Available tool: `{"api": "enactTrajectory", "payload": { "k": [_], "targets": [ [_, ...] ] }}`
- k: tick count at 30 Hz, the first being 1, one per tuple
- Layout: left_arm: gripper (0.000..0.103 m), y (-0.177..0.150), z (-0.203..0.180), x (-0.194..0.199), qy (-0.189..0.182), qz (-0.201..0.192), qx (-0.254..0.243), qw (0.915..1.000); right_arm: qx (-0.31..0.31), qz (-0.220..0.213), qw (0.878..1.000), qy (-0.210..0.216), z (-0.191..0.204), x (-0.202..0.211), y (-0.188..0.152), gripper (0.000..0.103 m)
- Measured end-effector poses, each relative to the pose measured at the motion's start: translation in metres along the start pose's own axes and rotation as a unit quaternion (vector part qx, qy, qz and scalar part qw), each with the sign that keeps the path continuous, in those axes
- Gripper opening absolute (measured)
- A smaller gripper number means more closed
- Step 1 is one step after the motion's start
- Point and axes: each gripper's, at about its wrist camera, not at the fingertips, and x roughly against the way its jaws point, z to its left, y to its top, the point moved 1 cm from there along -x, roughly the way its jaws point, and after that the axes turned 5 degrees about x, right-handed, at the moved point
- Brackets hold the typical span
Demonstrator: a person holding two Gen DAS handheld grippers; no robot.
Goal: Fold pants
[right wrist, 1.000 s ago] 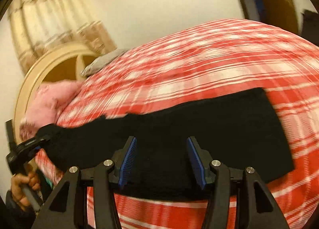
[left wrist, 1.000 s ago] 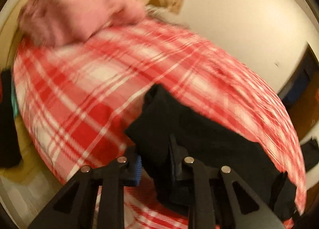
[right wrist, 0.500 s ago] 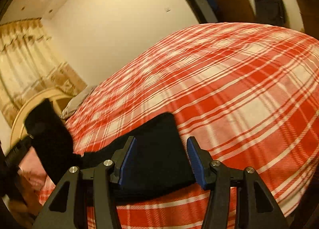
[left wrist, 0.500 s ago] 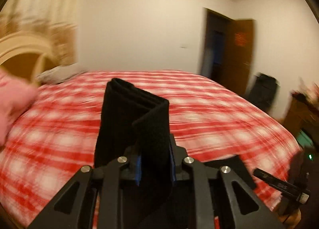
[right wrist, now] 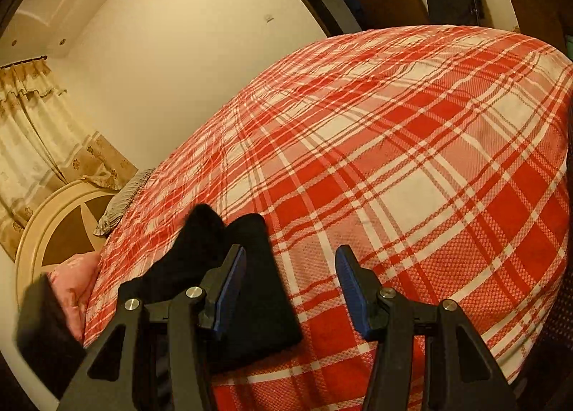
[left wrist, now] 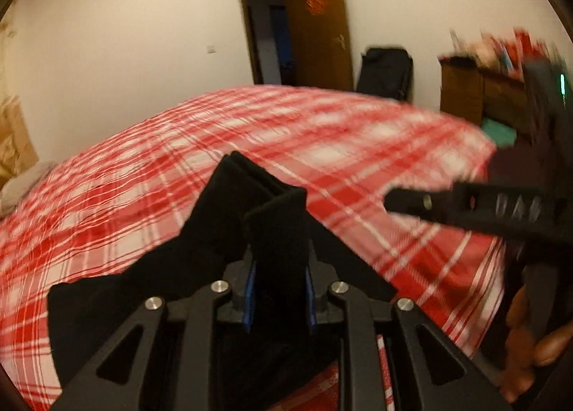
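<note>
Pants [left wrist: 229, 232], black, were pinched by a raised fold in the narrowly closed left gripper [left wrist: 279, 289], the rest draped on the plaid bed [right wrist: 412, 160] near its close edge. The right gripper [right wrist: 290, 289] was held half open, empty, over bare bedspread.
</note>
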Motion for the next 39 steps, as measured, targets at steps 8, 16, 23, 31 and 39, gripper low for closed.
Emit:
{"api": "enactTrajectory", "payload": {
  "k": [8,16,23,31,39],
  "targets": [
    [0.069,-0.012,0.000,0.010,-0.035,0.064,-0.018,0.9972,-0.009,-0.012,0.998,0.062,0.001,0.015,0.014,0.054],
    [0.095,-0.015,0.096,0.075,0.024,0.026,0.108,0.9936,0.090,0.061,0.991,0.083,0.062,-0.015,-0.010,0.064],
    [0.094,-0.041,0.158,0.073,0.124,0.065,0.202,0.9693,0.159,0.100,0.982,-0.018,0.076,-0.045,-0.035,0.029],
    [0.094,-0.058,0.180,0.070,0.139,0.077,0.249,0.9552,0.184,0.104,0.977,-0.026,0.066,-0.026,-0.040,0.017],
    [0.094,-0.060,0.190,0.060,0.140,0.092,0.257,0.9518,0.151,0.107,0.983,0.013,0.050,-0.029,-0.035,0.021]
  ]
}}
